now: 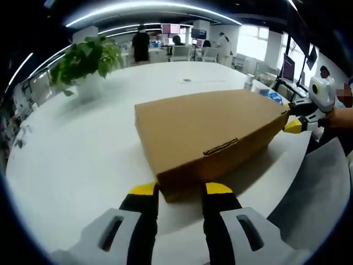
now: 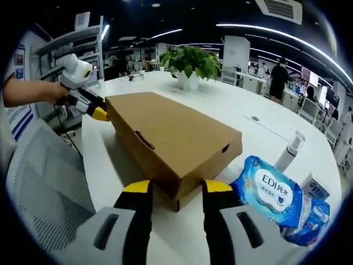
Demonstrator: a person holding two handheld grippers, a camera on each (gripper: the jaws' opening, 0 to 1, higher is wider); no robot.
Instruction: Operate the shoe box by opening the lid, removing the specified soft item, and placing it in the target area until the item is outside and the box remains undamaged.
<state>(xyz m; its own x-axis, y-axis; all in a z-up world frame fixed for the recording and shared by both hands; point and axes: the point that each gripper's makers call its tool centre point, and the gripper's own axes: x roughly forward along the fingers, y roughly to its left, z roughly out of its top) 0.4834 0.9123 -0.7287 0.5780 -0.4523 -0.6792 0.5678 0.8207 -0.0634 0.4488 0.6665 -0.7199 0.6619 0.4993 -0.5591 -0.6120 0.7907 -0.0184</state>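
Closed brown cardboard shoe box sits flat on the round white table, lid down, front tuck slot facing the near edge. My left gripper has its yellow-tipped black jaws spread either side of one corner of the box, at or just short of the cardboard; I can't tell whether they touch, and nothing is clamped. My right gripper does the same at the opposite end, jaws apart and straddling the corner, also holding nothing. The soft item is presumably inside, so it isn't visible. Risks from here, as I judge them: both grippers are on corners rather than the lid's edge, so closing now would crush or crease the cardboard instead of lifting the lid. If the tuck tab is locked, pulling up could tear the flap. An uneven lift from one end could rack the lid or drag the whole box. The box sits near the table edge on the side by the grey mesh chair, so a shove could send it off. A blue and white wet wipes pack and a clear pump bottle lie just beside the box on my right side; a swinging lid or sliding box could knock them. The potted green plant is well apart, low concern.
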